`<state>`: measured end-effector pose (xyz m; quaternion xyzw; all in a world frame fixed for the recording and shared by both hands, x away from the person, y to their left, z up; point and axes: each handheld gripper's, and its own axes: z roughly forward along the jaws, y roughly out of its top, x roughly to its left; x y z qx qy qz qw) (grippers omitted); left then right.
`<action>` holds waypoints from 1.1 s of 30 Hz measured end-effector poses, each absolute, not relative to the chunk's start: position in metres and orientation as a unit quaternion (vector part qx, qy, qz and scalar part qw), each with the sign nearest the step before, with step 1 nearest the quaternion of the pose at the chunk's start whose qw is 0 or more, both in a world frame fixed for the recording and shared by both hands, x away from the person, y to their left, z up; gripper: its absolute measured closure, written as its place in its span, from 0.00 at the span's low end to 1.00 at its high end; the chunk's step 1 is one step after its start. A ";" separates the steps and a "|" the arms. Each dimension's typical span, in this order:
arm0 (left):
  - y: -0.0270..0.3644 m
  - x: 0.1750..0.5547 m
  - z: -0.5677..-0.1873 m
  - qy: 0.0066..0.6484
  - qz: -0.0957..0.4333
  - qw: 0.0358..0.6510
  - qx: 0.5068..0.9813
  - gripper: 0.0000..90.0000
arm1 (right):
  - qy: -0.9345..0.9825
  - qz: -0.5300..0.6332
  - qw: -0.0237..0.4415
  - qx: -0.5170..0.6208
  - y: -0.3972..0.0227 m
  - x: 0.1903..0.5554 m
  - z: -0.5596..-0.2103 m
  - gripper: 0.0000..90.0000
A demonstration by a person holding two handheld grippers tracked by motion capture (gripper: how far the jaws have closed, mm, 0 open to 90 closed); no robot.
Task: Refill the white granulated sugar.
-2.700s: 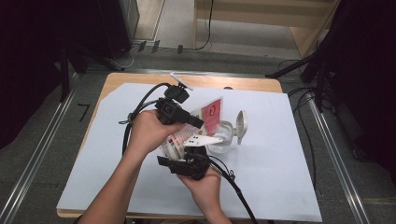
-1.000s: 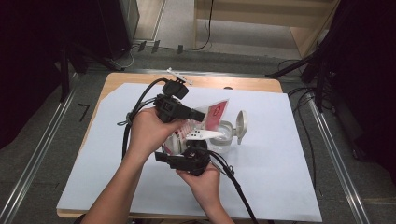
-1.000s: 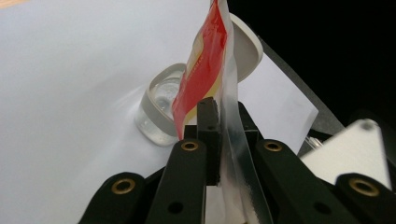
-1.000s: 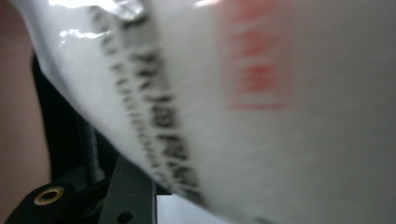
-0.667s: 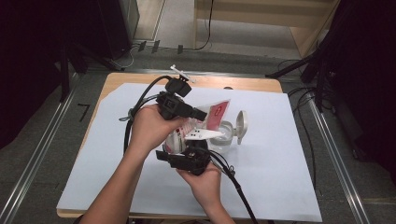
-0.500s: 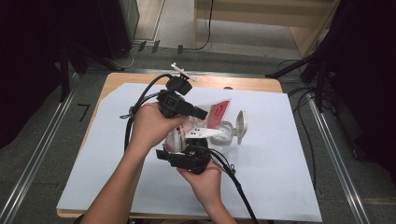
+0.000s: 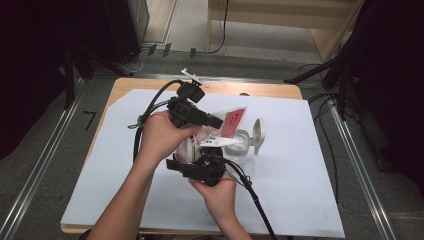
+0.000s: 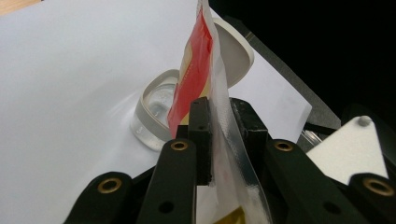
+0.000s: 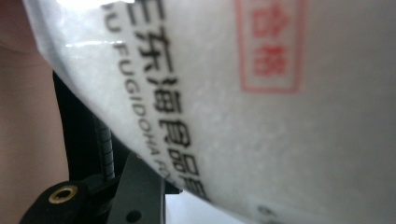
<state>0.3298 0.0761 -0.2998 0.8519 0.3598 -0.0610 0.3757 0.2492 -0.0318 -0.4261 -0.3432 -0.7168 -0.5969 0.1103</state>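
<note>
A red and white pouch point(image 7: 234, 120) is held tilted above a clear round container point(image 7: 241, 149) whose flip lid point(image 7: 259, 132) stands open. My left gripper point(image 7: 220, 122) is at the pouch's top edge. In the left gripper view the film point(image 8: 198, 70) runs between the jaws of that gripper point(image 8: 219, 114). They have just been opening and stand slightly apart, so a thin gap shows beside the film. My right gripper point(image 7: 210, 151) comes up from below and is shut on the pouch's lower end. Its jaws have just closed further, and the pouch's printed white back point(image 9: 280, 116) hides its fingertips.
A white sheet point(image 7: 300, 190) covers the wooden table point(image 7: 270, 90). Black cables point(image 7: 150, 110) trail from both grippers across the left and front. The container point(image 8: 154, 112) sits mid-table, with bare sheet all around it.
Since the earliest frame the left gripper and the pouch's red top have risen and shifted slightly towards the far side. Over the last second both hands stay almost still.
</note>
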 end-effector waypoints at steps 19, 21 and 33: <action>0.080 0.326 -0.298 0.360 -0.047 0.360 0.860 0.95 | -0.731 -0.587 0.079 -0.338 -0.033 0.244 -0.427 0.70; 0.079 0.327 -0.298 0.362 -0.046 0.361 0.858 0.96 | -0.734 -0.586 0.073 -0.337 -0.033 0.244 -0.427 0.70; 0.075 0.326 -0.297 0.363 -0.035 0.373 0.853 0.96 | -0.754 -0.569 0.022 -0.329 -0.030 0.241 -0.422 0.71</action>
